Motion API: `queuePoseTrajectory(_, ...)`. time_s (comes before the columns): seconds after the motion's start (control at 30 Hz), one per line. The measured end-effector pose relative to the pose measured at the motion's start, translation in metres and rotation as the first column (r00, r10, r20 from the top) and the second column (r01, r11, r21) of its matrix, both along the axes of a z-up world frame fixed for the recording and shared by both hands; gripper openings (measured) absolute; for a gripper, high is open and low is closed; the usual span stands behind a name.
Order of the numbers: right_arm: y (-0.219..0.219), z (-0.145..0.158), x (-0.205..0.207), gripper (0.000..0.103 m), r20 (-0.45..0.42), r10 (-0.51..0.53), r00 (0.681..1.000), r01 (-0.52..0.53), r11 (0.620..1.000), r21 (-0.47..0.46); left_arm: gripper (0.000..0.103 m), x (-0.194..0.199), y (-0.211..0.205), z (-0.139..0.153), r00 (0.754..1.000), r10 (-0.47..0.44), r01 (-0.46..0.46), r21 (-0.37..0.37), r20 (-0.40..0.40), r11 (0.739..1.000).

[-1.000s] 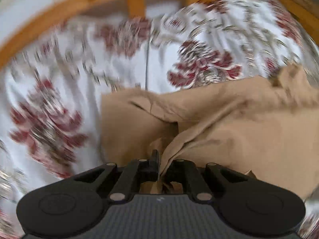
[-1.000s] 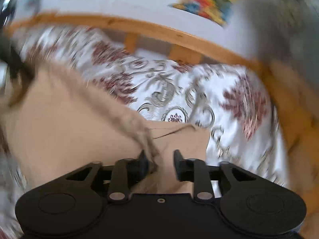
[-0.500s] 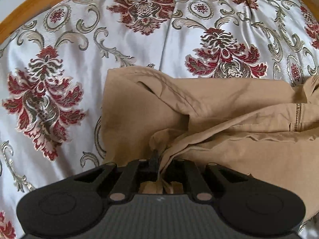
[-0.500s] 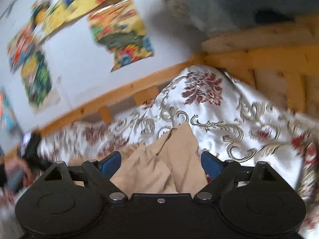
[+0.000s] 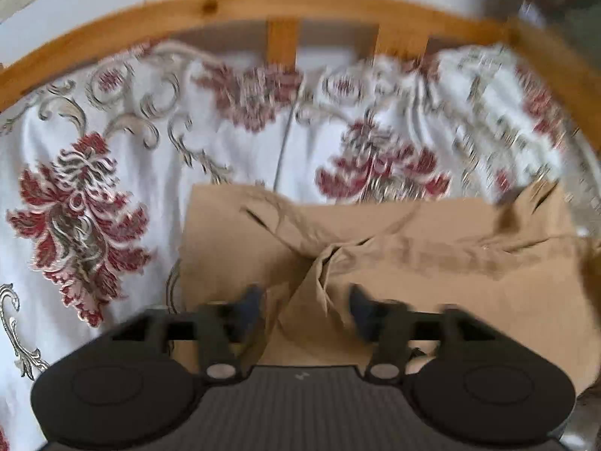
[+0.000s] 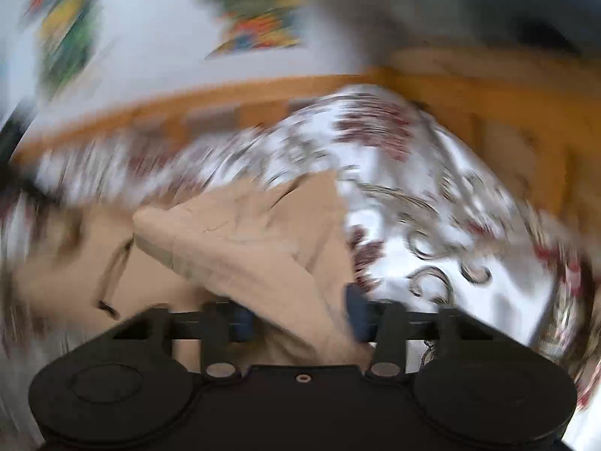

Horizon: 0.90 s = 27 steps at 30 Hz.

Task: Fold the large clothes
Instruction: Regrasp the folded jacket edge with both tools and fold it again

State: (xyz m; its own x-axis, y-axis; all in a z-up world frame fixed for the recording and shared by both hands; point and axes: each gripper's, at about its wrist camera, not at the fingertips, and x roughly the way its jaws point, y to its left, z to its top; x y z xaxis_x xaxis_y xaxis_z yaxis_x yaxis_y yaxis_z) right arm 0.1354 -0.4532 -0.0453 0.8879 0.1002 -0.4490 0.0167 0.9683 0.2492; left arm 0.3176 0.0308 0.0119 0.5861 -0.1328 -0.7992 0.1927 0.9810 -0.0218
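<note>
Tan trousers lie crumpled on a floral bedspread. My left gripper hovers over their near edge. Its jaws are opening, and a raised ridge of the cloth stands between them without being pinched. In the right wrist view the trousers lie folded over themselves, with a corner pointing toward the bed's far side. My right gripper is low over that end and its jaws are closing. A thick fold of the tan cloth fills the gap between them, and the view is heavily blurred.
A wooden bed rail with upright slats runs along the far side, and more of the wooden frame stands at the right. Colourful posters hang on the white wall behind. The bedspread spreads around the trousers.
My left gripper was shut on a fold of the trousers and has let it go. My right gripper swung down onto the trousers, opened wide, and now stands narrower around a fold.
</note>
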Motion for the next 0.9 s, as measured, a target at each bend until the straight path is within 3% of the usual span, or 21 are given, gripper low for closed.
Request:
queuePoseTrajectory(0.03, -0.008, -0.002, 0.004, 0.019, 0.008, -0.043, 0.999, 0.042, 0.998, 0.051, 0.072, -0.006, 0.006, 0.004, 1.000, 0.000, 0.001, -0.016, 0.022, 1.000)
queuePoseTrajectory(0.17, -0.033, -0.019, 0.020, 0.018, -0.029, -0.161, 0.987, 0.163, 0.969, 0.187, 0.083, -0.039, 0.033, 0.020, 0.994, 0.028, -0.021, -0.067, 0.106, 0.998)
queuePoseTrajectory(0.3, -0.037, -0.029, 0.027, 0.021, -0.053, -0.163, 0.985, 0.170, 0.969, 0.180, 0.091, -0.085, 0.056, 0.026, 0.981, 0.002, 0.019, -0.105, 0.194, 0.994)
queuePoseTrajectory(0.4, -0.038, -0.029, 0.026, 0.029, -0.075, -0.181, 0.981, 0.192, 0.965, 0.180, 0.091, -0.118, 0.057, 0.018, 0.971, -0.074, 0.087, -0.051, 0.228, 0.995)
queuePoseTrajectory(0.47, -0.037, -0.029, 0.024, 0.032, -0.087, -0.193, 0.977, 0.205, 0.963, 0.173, 0.090, -0.138, 0.049, 0.006, 0.961, -0.110, 0.104, 0.037, 0.254, 0.994)
queuePoseTrajectory(0.6, -0.032, -0.030, 0.021, 0.045, -0.109, -0.192, 0.975, 0.209, 0.962, 0.175, 0.079, -0.155, 0.029, -0.016, 0.954, -0.137, 0.102, 0.143, 0.267, 0.984)
queuePoseTrajectory(0.7, -0.026, -0.028, 0.021, 0.055, -0.102, -0.173, 0.980, 0.187, 0.970, 0.155, 0.064, -0.155, 0.011, -0.030, 0.949, -0.161, 0.088, 0.262, 0.271, 0.961)
queuePoseTrajectory(0.77, -0.022, -0.026, 0.019, 0.064, -0.090, -0.157, 0.983, 0.169, 0.974, 0.149, 0.055, -0.153, 0.003, -0.035, 0.949, -0.181, 0.101, 0.290, 0.260, 0.951)
queuePoseTrajectory(0.8, -0.021, -0.027, 0.019, 0.068, -0.090, -0.151, 0.984, 0.163, 0.976, 0.144, 0.042, -0.153, 0.000, -0.036, 0.946, -0.187, 0.106, 0.293, 0.263, 0.950)
queuePoseTrajectory(0.83, -0.020, -0.027, 0.019, 0.068, -0.092, -0.145, 0.985, 0.156, 0.978, 0.137, 0.023, -0.152, -0.002, -0.035, 0.948, -0.187, 0.107, 0.296, 0.257, 0.949)
queuePoseTrajectory(0.9, -0.018, -0.028, 0.019, 0.067, -0.090, -0.138, 0.986, 0.148, 0.981, 0.124, 0.007, -0.148, 0.000, -0.033, 0.959, -0.149, 0.079, 0.276, 0.241, 0.958)
